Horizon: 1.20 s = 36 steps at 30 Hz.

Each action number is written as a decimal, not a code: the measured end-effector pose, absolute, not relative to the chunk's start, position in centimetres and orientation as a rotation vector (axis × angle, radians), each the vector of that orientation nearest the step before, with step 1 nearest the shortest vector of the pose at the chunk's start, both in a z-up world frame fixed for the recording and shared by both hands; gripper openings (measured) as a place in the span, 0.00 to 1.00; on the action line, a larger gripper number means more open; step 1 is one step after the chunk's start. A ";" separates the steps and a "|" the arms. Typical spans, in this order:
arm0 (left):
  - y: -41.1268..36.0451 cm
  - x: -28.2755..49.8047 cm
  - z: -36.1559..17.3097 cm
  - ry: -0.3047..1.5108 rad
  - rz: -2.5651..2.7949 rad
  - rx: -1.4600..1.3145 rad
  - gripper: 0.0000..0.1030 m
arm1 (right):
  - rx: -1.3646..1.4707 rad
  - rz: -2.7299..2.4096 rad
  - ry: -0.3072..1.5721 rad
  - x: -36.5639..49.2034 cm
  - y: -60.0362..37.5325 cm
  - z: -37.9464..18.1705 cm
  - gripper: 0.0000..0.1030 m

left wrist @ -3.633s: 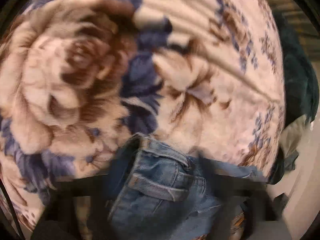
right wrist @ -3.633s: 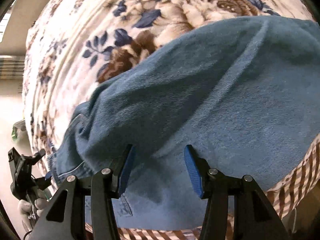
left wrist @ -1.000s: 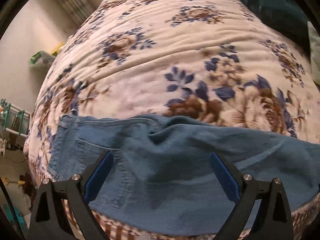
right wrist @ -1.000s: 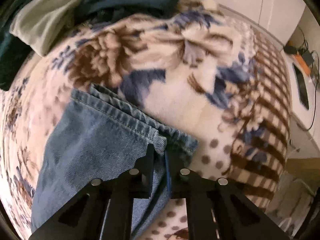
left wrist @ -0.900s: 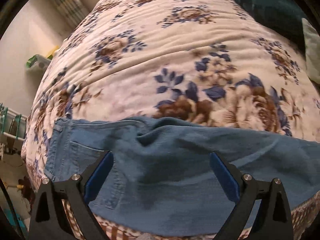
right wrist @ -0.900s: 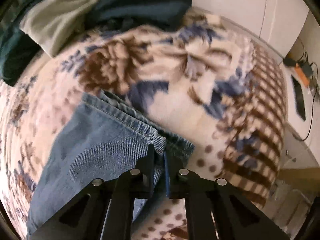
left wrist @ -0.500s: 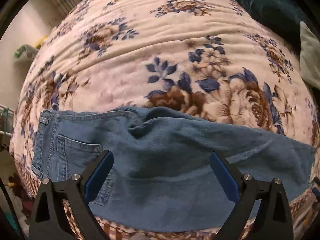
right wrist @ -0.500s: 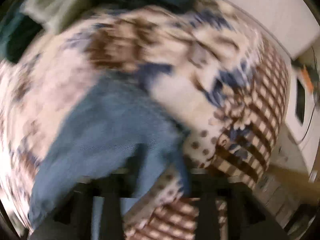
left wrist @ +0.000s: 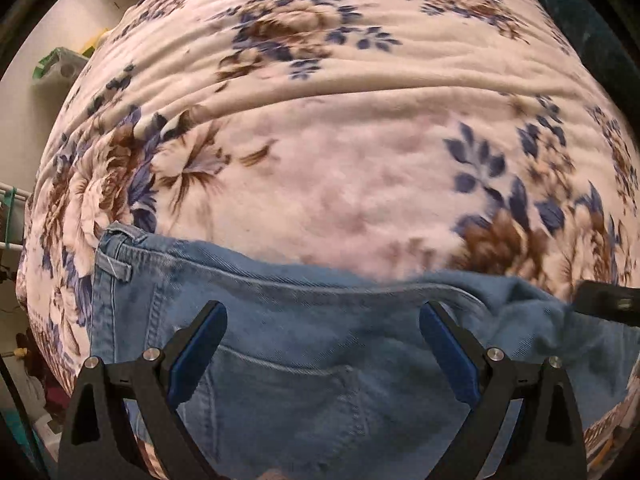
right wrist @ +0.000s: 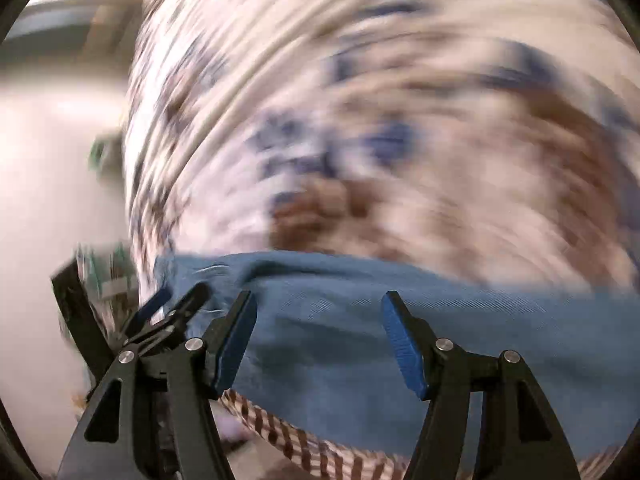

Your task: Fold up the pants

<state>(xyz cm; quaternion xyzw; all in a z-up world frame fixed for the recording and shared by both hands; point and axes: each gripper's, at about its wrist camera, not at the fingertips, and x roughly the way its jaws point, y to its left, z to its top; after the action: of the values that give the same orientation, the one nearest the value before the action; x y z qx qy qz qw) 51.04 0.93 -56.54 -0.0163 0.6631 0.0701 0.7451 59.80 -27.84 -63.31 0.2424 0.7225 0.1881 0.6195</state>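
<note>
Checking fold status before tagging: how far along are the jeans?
Done: jeans lie flat on the floral blanket, waistband left. In hand: nothing; left tool open, right tool opening, both over denim. Left: apparently the crosswise folds.

Left gripper [left wrist: 323, 354] aimed down, jaws spread wide, empty. Right gripper [right wrist: 319, 338] tilted downward, jaws opening, empty.

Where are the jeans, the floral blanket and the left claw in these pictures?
jeans [left wrist: 304, 344]: left wrist view, on the denim above the back pocket.
floral blanket [left wrist: 340, 184]: left wrist view, on a pale bare patch.
left claw [left wrist: 322, 326]: left wrist view, midway between its fingertips.
</note>
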 end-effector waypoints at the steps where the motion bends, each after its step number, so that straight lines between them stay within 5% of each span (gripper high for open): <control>1: 1.3 51.2 -56.8 1.456 0.156 -0.041 0.96 | 0.483 0.474 1.684 60.7 -25.4 -63.9 0.65; 5: 2.8 51.5 -58.4 1.499 0.161 -0.068 0.96 | 0.144 0.533 1.794 61.4 -19.5 -66.5 0.65; 11: 3.1 51.7 -60.0 1.530 0.141 -0.084 0.96 | 0.107 0.601 1.887 60.2 -18.9 -67.9 0.64; 13: 2.9 51.8 -60.3 1.531 0.135 -0.081 0.96 | 0.088 0.619 1.896 59.4 -19.5 -68.1 0.55; 15: 2.7 51.8 -60.5 1.536 0.131 -0.084 0.96 | 0.088 0.628 1.890 58.9 -19.6 -68.4 0.20; 22: 3.9 52.0 -60.0 1.521 0.151 -0.139 0.96 | 0.326 0.476 1.801 59.4 -23.6 -66.7 0.03; 25: 4.7 52.0 -60.3 1.527 0.177 -0.159 0.96 | 0.388 0.472 1.847 58.8 -24.9 -67.7 0.04; 28: 5.0 52.1 -60.3 1.524 0.188 -0.153 0.96 | 0.400 0.543 1.870 59.0 -24.2 -67.6 0.16; 30: 5.0 52.3 -60.3 1.519 0.192 -0.130 0.96 | 0.426 0.567 1.825 59.9 -24.1 -66.5 0.54; 32: 5.6 52.6 -60.5 1.524 0.192 -0.129 0.96 | 0.440 0.586 1.777 61.3 -23.8 -66.0 0.66; 36: 6.0 53.4 -61.0 1.531 0.193 -0.111 0.96 | 0.469 0.683 1.883 62.2 -21.3 -69.1 0.66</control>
<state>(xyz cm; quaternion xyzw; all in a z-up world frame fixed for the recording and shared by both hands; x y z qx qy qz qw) 53.42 6.00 -61.01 -0.0500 0.6915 0.0871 0.7154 62.18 -21.30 -69.08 0.1953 0.7841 0.2844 0.5159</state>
